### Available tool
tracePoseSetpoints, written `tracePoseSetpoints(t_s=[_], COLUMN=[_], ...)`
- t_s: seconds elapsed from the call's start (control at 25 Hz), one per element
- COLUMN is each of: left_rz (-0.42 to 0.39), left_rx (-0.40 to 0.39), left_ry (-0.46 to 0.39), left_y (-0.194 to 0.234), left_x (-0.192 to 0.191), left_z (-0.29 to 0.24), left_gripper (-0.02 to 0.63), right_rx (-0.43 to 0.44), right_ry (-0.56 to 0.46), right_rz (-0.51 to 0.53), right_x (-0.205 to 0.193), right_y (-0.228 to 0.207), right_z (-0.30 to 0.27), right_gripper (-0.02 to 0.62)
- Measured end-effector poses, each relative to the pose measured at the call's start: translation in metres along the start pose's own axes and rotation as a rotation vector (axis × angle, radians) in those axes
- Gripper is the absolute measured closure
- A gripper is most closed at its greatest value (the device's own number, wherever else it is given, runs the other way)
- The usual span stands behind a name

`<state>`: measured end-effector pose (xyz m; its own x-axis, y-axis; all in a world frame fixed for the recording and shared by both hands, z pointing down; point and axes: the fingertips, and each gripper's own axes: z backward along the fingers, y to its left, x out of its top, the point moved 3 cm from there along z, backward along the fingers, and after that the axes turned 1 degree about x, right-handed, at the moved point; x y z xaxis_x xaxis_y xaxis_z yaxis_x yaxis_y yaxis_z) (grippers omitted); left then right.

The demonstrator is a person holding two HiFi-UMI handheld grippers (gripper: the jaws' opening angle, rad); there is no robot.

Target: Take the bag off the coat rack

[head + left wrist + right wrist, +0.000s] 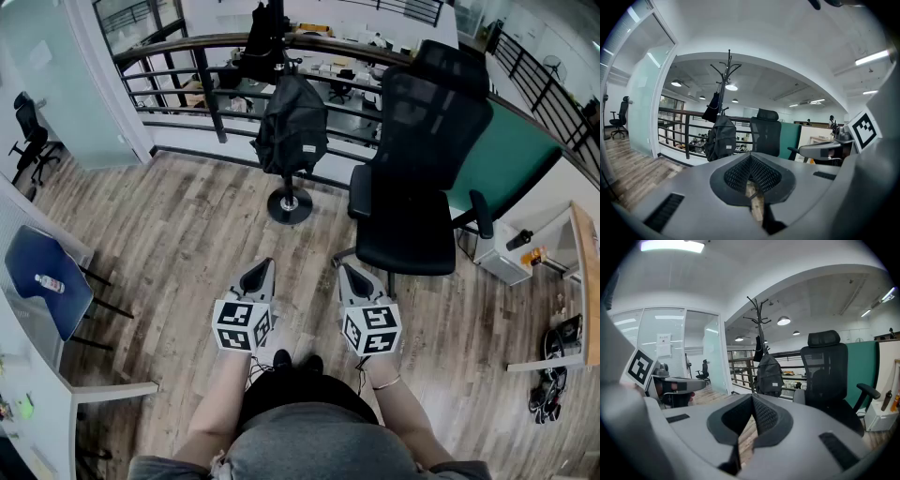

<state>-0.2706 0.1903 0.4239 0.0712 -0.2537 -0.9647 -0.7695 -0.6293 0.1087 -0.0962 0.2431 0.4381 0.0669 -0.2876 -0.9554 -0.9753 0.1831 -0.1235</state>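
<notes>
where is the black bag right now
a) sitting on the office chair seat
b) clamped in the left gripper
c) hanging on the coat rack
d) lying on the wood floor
C: the bag hangs off the coat rack by the railing, above the rack's round base and to the left of the office chair, whose seat is bare.

bag hangs on coat rack, before railing | office chair just right of coat rack | left hand-held gripper and right hand-held gripper side by side above floor, well apart from bag
</notes>
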Motion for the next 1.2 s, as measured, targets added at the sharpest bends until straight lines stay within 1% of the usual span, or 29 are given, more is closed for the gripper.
tracePoseSetpoints(t_s=[0.24, 0.44, 0.64, 0.88, 0.92, 0.96, 1.0, 1.08, 1.16, 1.2], left_rz=[0.015, 0.021, 0.028, 0.046, 0.047, 0.048, 0.050, 0.052, 0.051, 0.053], left_rx=[0.010, 0.024, 0.039, 0.052, 0.053, 0.055, 0.057, 0.065, 0.075, 0.080], left_ry=[0.001, -0.016, -0.013, 0.007, 0.008, 0.009, 0.009, 0.013, 0.026, 0.031], left_y=[-0.007, -0.014, -0.018, -0.016, -0.015, -0.013, -0.011, -0.007, -0.002, 0.001], left_x=[-0.002, 0.000, -0.002, -0.005, -0.006, -0.006, -0.006, -0.005, -0.006, -0.007], left_z=[-0.005, -0.006, -0.007, -0.006, -0.006, -0.007, -0.009, -0.014, -0.020, -0.023], left_gripper=[0.584, 0.584, 0.583, 0.578, 0.578, 0.574, 0.568, 0.525, 0.501, 0.475], right_rx=[0.008, 0.019, 0.050, 0.051, 0.060, 0.071, 0.081, 0.094, 0.104, 0.109], right_ry=[-0.005, -0.005, -0.014, -0.038, -0.039, -0.038, -0.035, -0.030, -0.023, -0.020], right_rz=[0.005, 0.003, -0.019, -0.058, -0.069, -0.080, -0.089, -0.101, -0.106, -0.105], right_x=[0.003, 0.002, -0.001, 0.002, 0.002, 0.002, 0.002, 0.004, 0.006, 0.006], right_y=[-0.010, -0.018, -0.020, -0.027, -0.028, -0.029, -0.030, -0.034, -0.037, -0.039], right_z=[0.003, 0.005, 0.006, 0.003, 0.001, -0.001, -0.004, -0.010, -0.018, -0.022], right_gripper=[0.594, 0.594, 0.592, 0.591, 0.579, 0.515, 0.486, 0.464, 0.434, 0.422])
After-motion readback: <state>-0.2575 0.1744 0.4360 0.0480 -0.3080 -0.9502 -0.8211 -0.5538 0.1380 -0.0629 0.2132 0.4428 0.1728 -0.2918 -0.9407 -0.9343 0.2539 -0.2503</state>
